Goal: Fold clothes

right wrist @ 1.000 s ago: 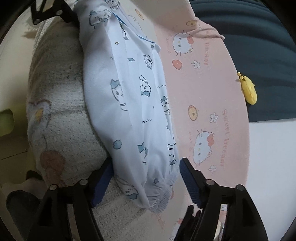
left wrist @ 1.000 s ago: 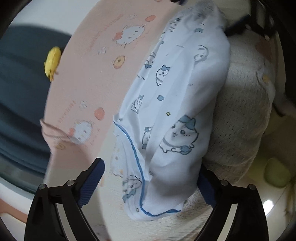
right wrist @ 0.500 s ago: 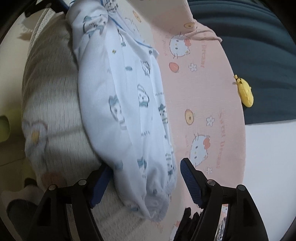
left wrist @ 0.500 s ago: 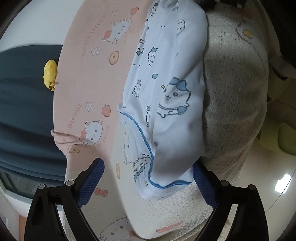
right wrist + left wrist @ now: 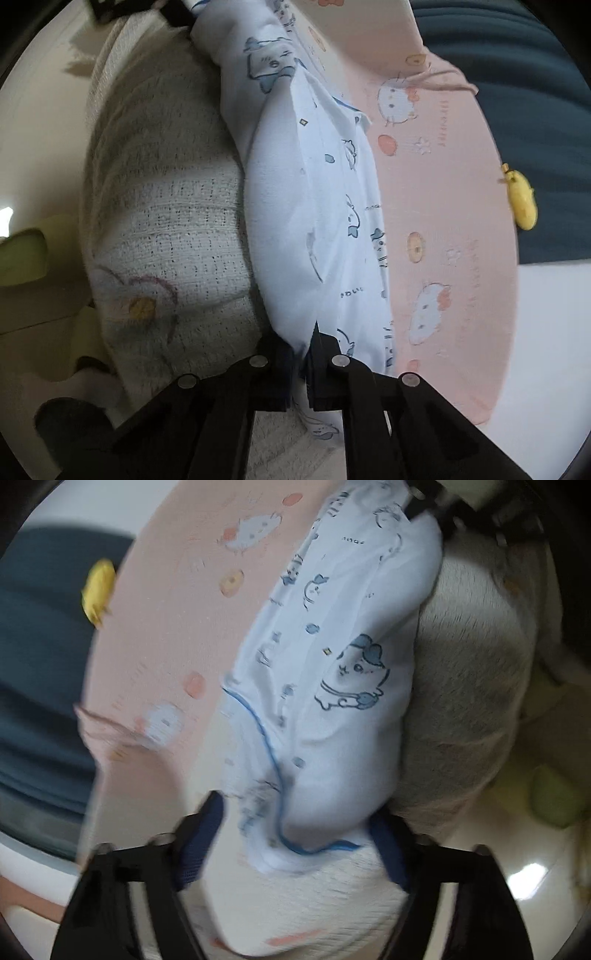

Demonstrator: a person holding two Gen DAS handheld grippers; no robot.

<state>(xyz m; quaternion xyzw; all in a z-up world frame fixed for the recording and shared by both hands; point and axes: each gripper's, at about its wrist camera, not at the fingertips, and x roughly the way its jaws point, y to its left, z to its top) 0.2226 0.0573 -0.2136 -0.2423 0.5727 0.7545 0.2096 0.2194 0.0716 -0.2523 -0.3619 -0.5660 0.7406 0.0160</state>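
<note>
1. At 6 o'clock of the left wrist view, the left gripper (image 5: 293, 834) stands with its blue-padded fingers (image 5: 201, 830) spread wide, the lower end of the white printed garment (image 5: 332, 701) lying between them, gripped by neither as far as the blur lets me tell. The garment runs from 6 up to 1 o'clock, where the right gripper (image 5: 424, 507) meets its far end. A pink cartoon-print cloth (image 5: 166, 627) lies under it toward 10 o'clock, a cream knitted blanket (image 5: 465, 701) toward 3. A yellow toy (image 5: 98, 590) sits at 9 o'clock on the dark blue surface (image 5: 37, 646).

2. At 6 o'clock of the right wrist view, the right gripper (image 5: 304, 350) is pinched onto a fold of the garment (image 5: 314, 192), jaws nearly together with cloth between. The garment stretches up to 12 o'clock, where the left gripper (image 5: 147, 11) shows dimly. The blanket (image 5: 166, 221) lies toward 9 o'clock, the pink cloth (image 5: 443, 206) toward 3, and the toy (image 5: 522, 203) beyond its edge.
</note>
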